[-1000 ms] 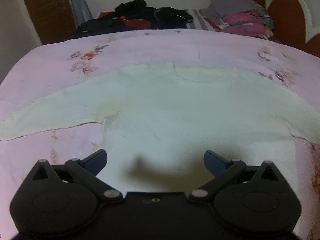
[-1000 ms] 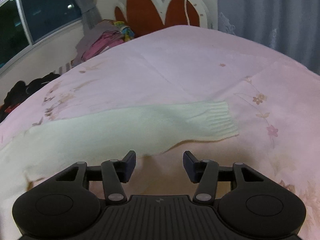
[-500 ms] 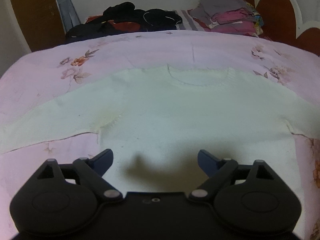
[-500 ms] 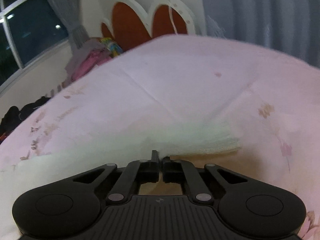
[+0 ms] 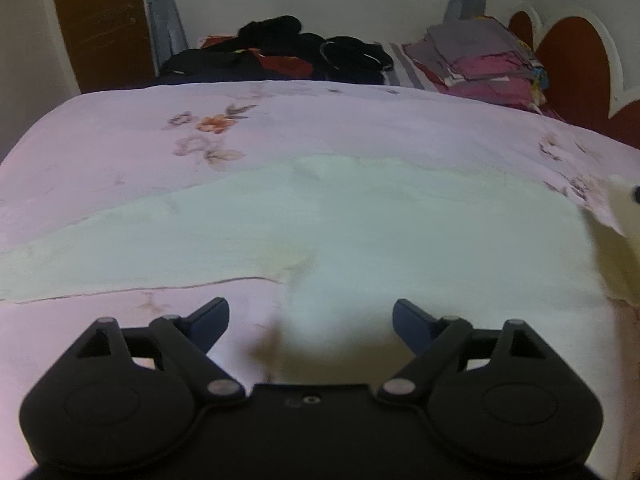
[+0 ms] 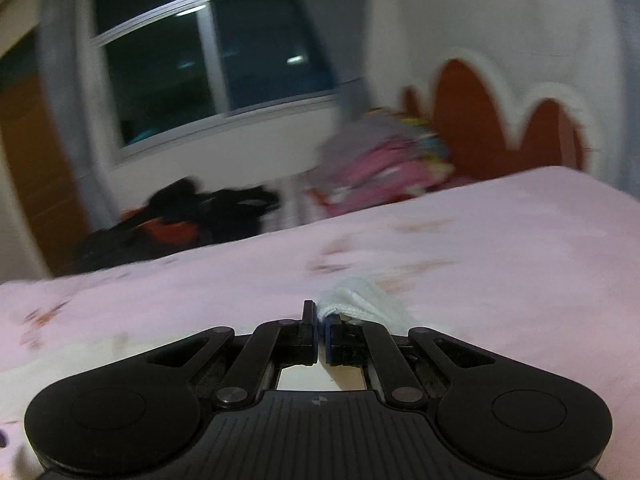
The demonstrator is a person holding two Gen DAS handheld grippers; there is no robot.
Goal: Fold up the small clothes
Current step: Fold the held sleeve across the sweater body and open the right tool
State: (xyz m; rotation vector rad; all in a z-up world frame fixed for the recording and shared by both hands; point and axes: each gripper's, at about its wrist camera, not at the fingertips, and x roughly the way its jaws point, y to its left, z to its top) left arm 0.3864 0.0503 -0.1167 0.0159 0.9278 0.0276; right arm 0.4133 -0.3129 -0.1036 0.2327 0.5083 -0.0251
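Bedspread [image 5: 120, 168] first – pink with flowers, filling most of both views, with a dark clothes heap [image 5: 280, 50] and a folded stack [image 5: 484, 58] at the far edge. On it lies the cream sweater [image 5: 360, 232], spread flat, one sleeve [image 5: 100, 256] running out to the left.

Left gripper [image 5: 310, 322] hovers over the near hem, jaws wide with nothing between them, closing slightly. Right gripper [image 6: 319, 326] is clamped tight on the ribbed cuff [image 6: 360, 306] of the other sleeve, lifted off the bed – you can see that raised cuff at the right edge of the left view.

Risk as I see it: only a thin bit of knit is pinched, so a quick swing across could slip it free, or drag the body and wrinkle it.
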